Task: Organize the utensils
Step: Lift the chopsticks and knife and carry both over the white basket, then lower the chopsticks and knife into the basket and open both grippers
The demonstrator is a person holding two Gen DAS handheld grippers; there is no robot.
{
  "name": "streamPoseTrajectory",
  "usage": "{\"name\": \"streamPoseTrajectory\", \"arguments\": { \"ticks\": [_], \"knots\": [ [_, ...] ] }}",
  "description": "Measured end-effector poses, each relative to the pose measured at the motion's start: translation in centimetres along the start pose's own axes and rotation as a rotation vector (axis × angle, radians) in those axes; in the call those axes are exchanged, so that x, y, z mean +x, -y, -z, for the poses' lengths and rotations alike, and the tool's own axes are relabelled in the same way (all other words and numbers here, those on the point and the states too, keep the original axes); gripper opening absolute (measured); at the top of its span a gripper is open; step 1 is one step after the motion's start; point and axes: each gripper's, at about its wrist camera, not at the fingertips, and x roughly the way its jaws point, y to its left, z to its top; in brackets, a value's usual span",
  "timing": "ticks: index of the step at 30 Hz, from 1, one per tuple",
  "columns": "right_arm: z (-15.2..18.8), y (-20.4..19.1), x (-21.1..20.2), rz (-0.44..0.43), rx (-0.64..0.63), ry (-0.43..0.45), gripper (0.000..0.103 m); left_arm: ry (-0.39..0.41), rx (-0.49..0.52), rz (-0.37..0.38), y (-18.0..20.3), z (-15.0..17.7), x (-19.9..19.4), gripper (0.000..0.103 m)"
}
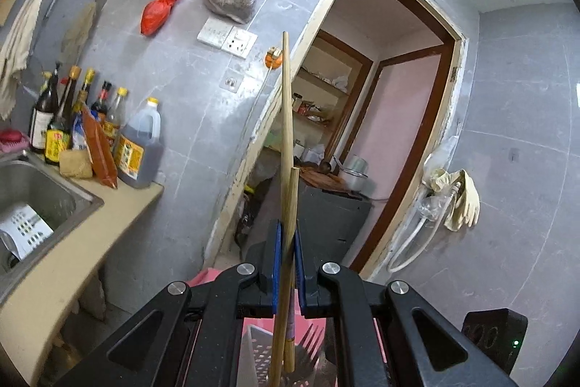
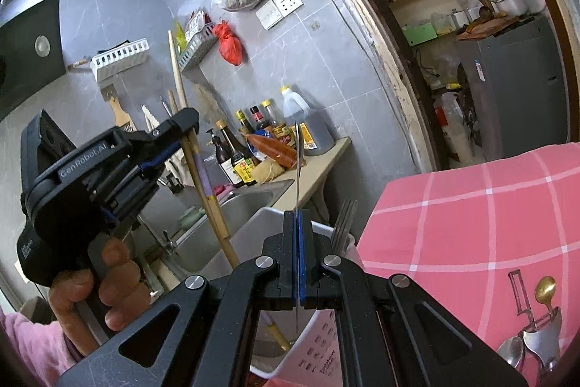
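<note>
- While both grippers hang over a white utensil holder (image 2: 315, 347), the left gripper (image 1: 286, 256) has its blue pads clamped on a pair of wooden chopsticks (image 1: 286, 140), and the right gripper (image 2: 298, 256) is pinched tight on a thin metal utensil (image 2: 298, 169) seen edge-on, perhaps a knife or a flat handle; which one cannot be told.
- Gripped near their lower half, the chopsticks stand nearly upright, with their long ends rising above the jaws and their lower ends pointing down towards the holder. That seems meant to let them slide in end-first.
- One chopstick sits lower than the other in the grip, so the pair is uneven and could catch on the rim.
- Held upright too, the metal utensil has its lower end reaching into the holder's opening, beside a fork (image 2: 342, 223) that already stands there with tines up.
- Below the grippers, the holder rests on a table with a pink checked cloth (image 2: 471, 223); spoons (image 2: 536, 340) lying near the cloth's corner appear not yet sorted.
- In the right wrist view, a person's hand (image 2: 98, 281) wraps the left gripper's handle from below, fingers curled round it, a pink sleeve at the wrist; the tool points roughly level, tipped a little down.
- Beyond, a steel sink (image 2: 224, 223) and a row of sauce bottles (image 2: 253, 147) line the counter against the grey tiled wall.
- Judging by this, the step in hand is lowering both items into the holder.
</note>
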Motion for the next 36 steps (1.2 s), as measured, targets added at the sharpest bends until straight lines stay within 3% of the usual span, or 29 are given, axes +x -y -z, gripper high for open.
{"name": "streamPoseTrajectory", "arguments": {
  "ticks": [7, 14, 24, 32, 35, 36],
  "knots": [
    [0.1, -0.2, -0.1, 0.001, -0.008, 0.0, 0.002, 0.038, 0.086, -0.021, 1.0, 0.2, 0.2, 0.007],
    [0.3, -0.2, -0.3, 0.009, -0.026, -0.007, 0.002, -0.005, 0.098, -0.023, 1.1, 1.2, -0.1, 0.007],
    [1.0, 0.0, -0.8, 0.025, -0.036, -0.033, 0.002, -0.132, 0.105, 0.011, 0.7, 2.7, -0.9, 0.008],
    [1.2, -0.3, -1.4, 0.054, -0.046, -0.06, 0.003, -0.242, 0.035, 0.023, -0.2, 3.8, -0.8, 0.009],
    [1.0, -0.2, -2.1, 0.066, -0.044, -0.059, 0.003, -0.256, 0.028, 0.026, -0.3, 3.9, -1.2, 0.017],
    [0.8, -0.3, -2.3, 0.07, -0.045, -0.058, 0.003, -0.258, 0.026, 0.026, -0.2, 3.9, -1.4, 0.026]
  ]
}}
